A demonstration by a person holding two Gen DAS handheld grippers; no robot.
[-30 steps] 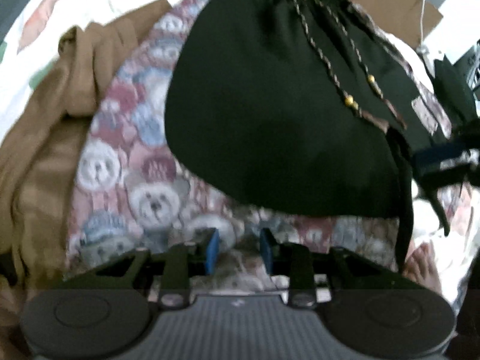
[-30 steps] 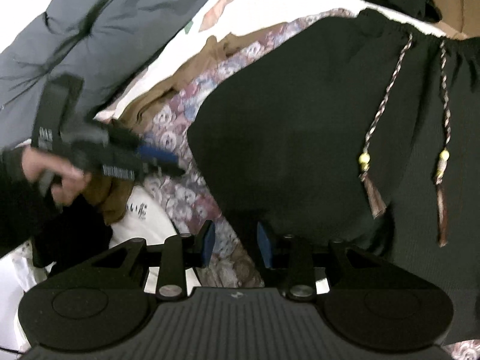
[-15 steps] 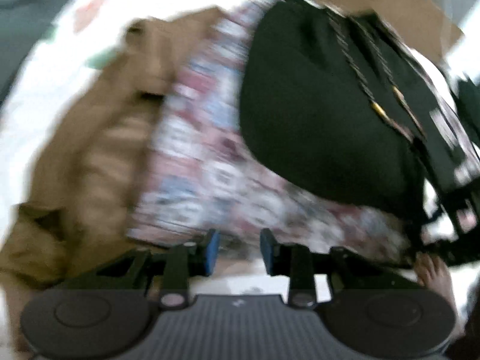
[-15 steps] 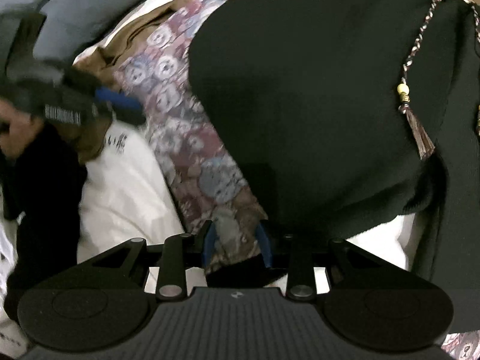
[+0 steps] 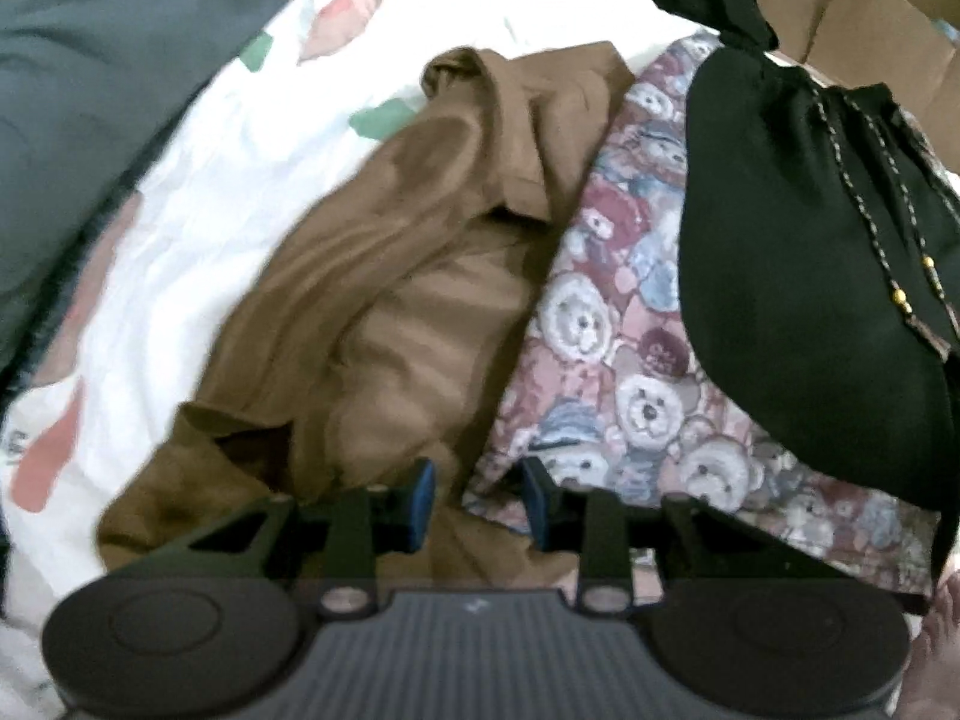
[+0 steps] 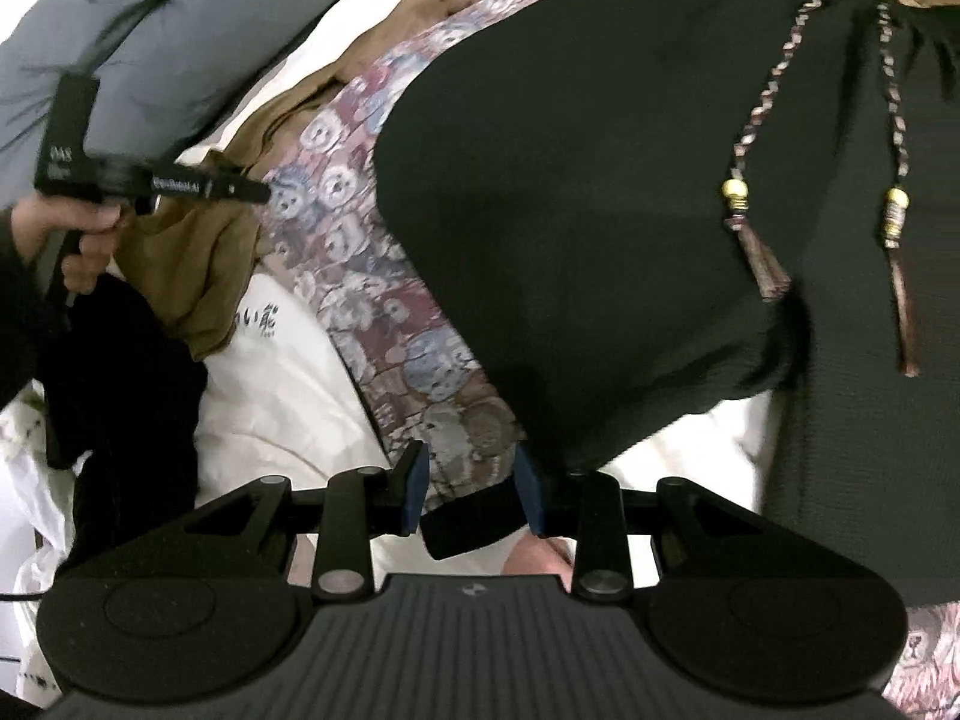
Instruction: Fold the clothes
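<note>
A black garment (image 6: 570, 210) with beaded tassel drawstrings (image 6: 744, 204) lies on a teddy-bear print cloth (image 6: 384, 312); both also show in the left wrist view, the black garment (image 5: 798, 276) on the print cloth (image 5: 618, 324). A crumpled brown garment (image 5: 408, 276) lies left of them. My left gripper (image 5: 477, 504) is open over the edge where brown garment and print cloth meet. My right gripper (image 6: 474, 492) is open, its jaws around the lower edge of the print cloth and a black fold. The left gripper also shows in the right wrist view (image 6: 252, 191).
A white bedsheet with coloured patches (image 5: 198, 198) lies under the clothes. A dark grey quilt (image 5: 90, 60) lies at the far left. Brown cardboard (image 5: 852, 12) stands at the back right. A dark cloth (image 6: 120, 372) lies by the left hand.
My left gripper has swung left, from over the print cloth and black garment to the brown garment's edge. My right gripper has moved forward onto the print cloth's lower edge.
</note>
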